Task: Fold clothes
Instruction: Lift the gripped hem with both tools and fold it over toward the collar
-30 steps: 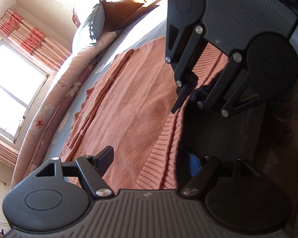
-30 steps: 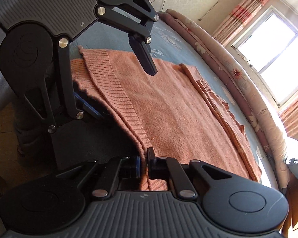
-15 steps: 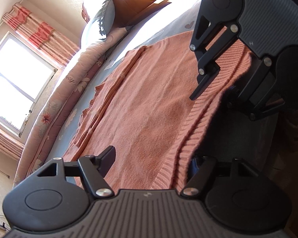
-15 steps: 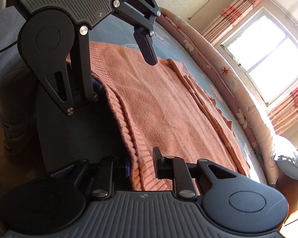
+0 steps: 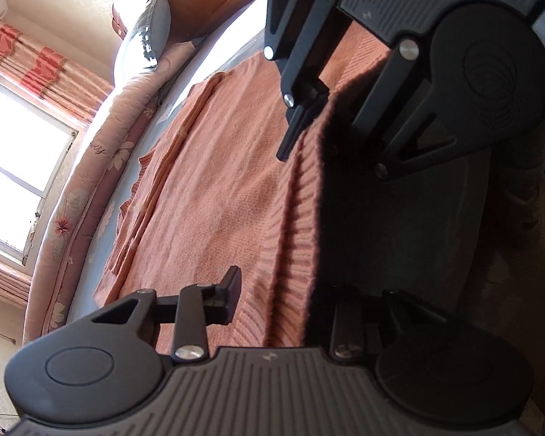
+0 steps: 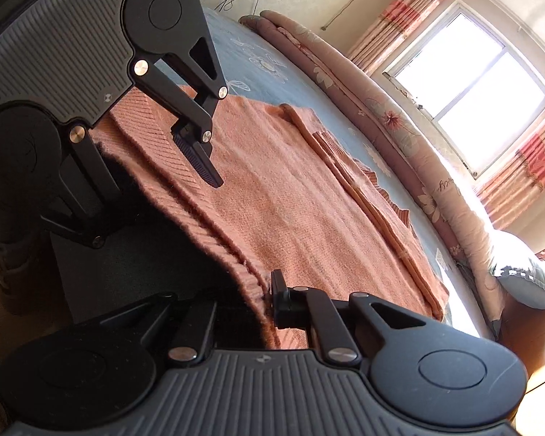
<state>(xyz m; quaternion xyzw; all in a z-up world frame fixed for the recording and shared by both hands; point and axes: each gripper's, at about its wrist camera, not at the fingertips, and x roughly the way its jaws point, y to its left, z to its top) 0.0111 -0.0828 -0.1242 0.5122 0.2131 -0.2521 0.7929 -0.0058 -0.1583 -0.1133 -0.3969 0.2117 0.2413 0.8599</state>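
Observation:
A salmon-orange knitted sweater (image 5: 214,189) lies flat on the bed, its ribbed hem (image 5: 294,239) hanging over the near edge. My left gripper (image 5: 290,294) stands open astride the hem, one finger (image 5: 229,298) on top of the knit and the other lost in shadow under it. Further along the same hem, my right gripper (image 6: 263,292) is shut on the ribbing (image 6: 236,254). In the right wrist view the left gripper's upper finger (image 6: 200,163) rests over the sweater (image 6: 309,218). A folded sleeve (image 6: 348,167) lies along the far side.
The bed has a blue flowered sheet (image 6: 258,61) and a rolled pink floral quilt (image 6: 399,123) along its far side. A grey pillow (image 5: 149,36) is at the head end. A bright window (image 6: 472,80) with striped curtains is behind. A person's legs (image 5: 527,196) stand at the bedside.
My right gripper opened half a second ago and has shut again on the hem. The left gripper's fingers have narrowed around the hem, and both grippers have shifted along it.

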